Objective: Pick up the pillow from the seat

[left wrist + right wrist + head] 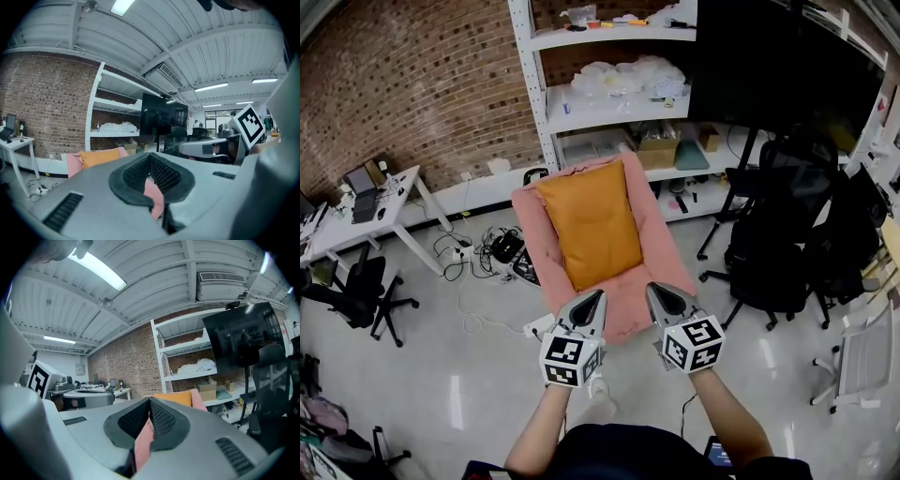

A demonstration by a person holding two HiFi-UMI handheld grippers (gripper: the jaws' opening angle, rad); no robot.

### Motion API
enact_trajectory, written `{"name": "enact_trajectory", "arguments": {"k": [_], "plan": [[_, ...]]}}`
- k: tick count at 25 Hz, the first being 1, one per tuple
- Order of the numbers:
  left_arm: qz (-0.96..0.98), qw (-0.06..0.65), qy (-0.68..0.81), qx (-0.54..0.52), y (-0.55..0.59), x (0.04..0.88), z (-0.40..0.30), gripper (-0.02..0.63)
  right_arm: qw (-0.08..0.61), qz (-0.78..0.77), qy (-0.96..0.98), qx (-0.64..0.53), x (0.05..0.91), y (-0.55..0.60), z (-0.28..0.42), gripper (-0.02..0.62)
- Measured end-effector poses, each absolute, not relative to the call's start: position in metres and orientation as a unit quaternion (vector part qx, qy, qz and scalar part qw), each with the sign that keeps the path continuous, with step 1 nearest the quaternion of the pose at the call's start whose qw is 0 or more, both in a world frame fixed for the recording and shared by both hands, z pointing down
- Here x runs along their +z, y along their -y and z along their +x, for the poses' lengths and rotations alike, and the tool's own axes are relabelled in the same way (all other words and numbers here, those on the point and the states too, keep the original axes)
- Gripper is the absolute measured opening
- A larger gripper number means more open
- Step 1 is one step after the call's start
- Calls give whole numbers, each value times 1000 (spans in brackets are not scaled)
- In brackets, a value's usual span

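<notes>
Flat orange fabric pillow [589, 223] lying on the pink padded seat [661, 253] ahead, my left gripper [596, 296] and right gripper [656, 291] both pinched shut — tips over the seat's near edge, clear of the pillow.

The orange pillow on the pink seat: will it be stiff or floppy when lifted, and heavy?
Probably floppy: the orange pillow looks puffed and rests along the pink seat, so it may sag if lifted by one edge. Likely light for its size, since it looks stuffed. Its cloth looks matte, so slipping seems unlikely.
</notes>
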State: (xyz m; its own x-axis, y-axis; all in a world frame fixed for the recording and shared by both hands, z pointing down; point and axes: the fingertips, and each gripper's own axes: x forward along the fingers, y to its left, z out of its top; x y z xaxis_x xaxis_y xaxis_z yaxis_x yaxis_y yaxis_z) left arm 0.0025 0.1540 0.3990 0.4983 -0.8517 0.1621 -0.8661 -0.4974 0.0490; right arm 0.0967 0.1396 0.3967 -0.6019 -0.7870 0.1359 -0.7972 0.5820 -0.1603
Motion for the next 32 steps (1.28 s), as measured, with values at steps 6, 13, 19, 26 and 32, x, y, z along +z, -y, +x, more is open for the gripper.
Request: {"name": "enact_trajectory", "arguments": {"k": [6, 13, 19, 26, 32], "plan": [[864, 40, 495, 83, -120, 397, -5, 5, 30, 452, 886, 102, 392, -106, 87, 17], [869, 35, 486, 86, -83, 398, -17, 5, 38, 456, 884, 101, 392, -67, 70, 17], [871, 42, 484, 75, -49, 397, -38, 5, 44, 460, 882, 97, 393, -37, 53, 17], [873, 39, 481, 72, -18, 395, -54, 5, 46, 465, 879, 93, 390, -7, 36, 17], [876, 33, 476, 68, 3, 390, -66, 5, 50, 470, 877, 87, 384, 13, 24, 17]]}}
